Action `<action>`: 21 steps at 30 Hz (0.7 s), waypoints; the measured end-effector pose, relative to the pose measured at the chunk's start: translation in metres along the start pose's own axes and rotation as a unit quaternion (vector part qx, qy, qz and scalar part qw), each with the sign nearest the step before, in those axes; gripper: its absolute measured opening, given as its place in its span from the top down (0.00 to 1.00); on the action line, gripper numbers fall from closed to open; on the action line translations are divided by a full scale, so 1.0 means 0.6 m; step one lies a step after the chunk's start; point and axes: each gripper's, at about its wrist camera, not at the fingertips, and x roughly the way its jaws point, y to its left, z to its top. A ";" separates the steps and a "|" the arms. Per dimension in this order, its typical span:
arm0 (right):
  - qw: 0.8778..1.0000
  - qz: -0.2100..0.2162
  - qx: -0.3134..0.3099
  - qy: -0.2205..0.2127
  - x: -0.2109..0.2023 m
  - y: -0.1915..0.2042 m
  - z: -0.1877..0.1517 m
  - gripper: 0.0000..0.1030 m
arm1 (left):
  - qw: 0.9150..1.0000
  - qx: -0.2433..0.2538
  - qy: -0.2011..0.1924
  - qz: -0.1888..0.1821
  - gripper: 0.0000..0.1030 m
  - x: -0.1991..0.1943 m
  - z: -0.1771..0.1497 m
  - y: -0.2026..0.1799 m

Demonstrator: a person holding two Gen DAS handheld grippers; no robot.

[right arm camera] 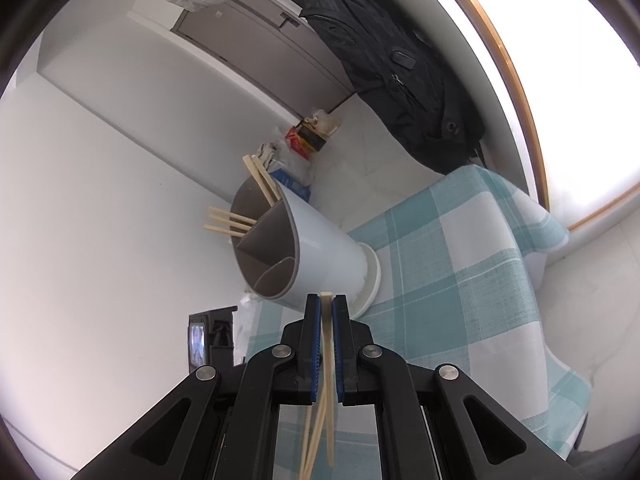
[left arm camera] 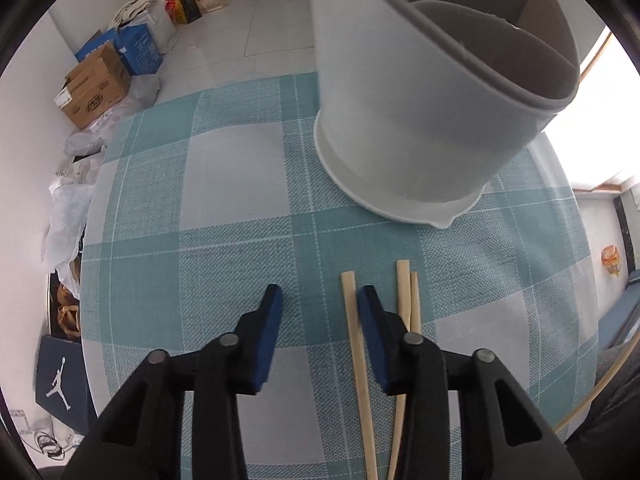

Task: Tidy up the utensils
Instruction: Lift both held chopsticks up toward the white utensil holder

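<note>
In the left wrist view my left gripper point(left arm camera: 320, 295) points down at the teal checked tablecloth point(left arm camera: 224, 240), jaws apart. One pale wooden chopstick point(left arm camera: 354, 328) lies on the cloth just inside the right finger, with no pad pressing it. Two more chopsticks point(left arm camera: 408, 296) lie just outside that finger. The white utensil holder point(left arm camera: 400, 120) with grey dividers stands close ahead. In the right wrist view my right gripper point(right arm camera: 326, 300) is shut on a small bundle of chopsticks point(right arm camera: 327, 360) whose ends hang below. The utensil holder point(right arm camera: 320, 248) there has several chopsticks point(right arm camera: 230, 220) in its far compartments.
Cardboard and blue boxes point(left arm camera: 100, 80) and plastic bags sit on the floor past the table's left edge. A black jacket point(right arm camera: 392, 72) hangs by the wall beyond the table. A small black device point(right arm camera: 210, 340) stands beside the table's near corner.
</note>
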 end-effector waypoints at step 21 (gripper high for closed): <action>0.997 -0.017 -0.074 -0.016 0.009 0.054 -0.021 0.95 | 0.986 -0.048 -0.145 -0.062 0.98 -0.111 -0.009 0.019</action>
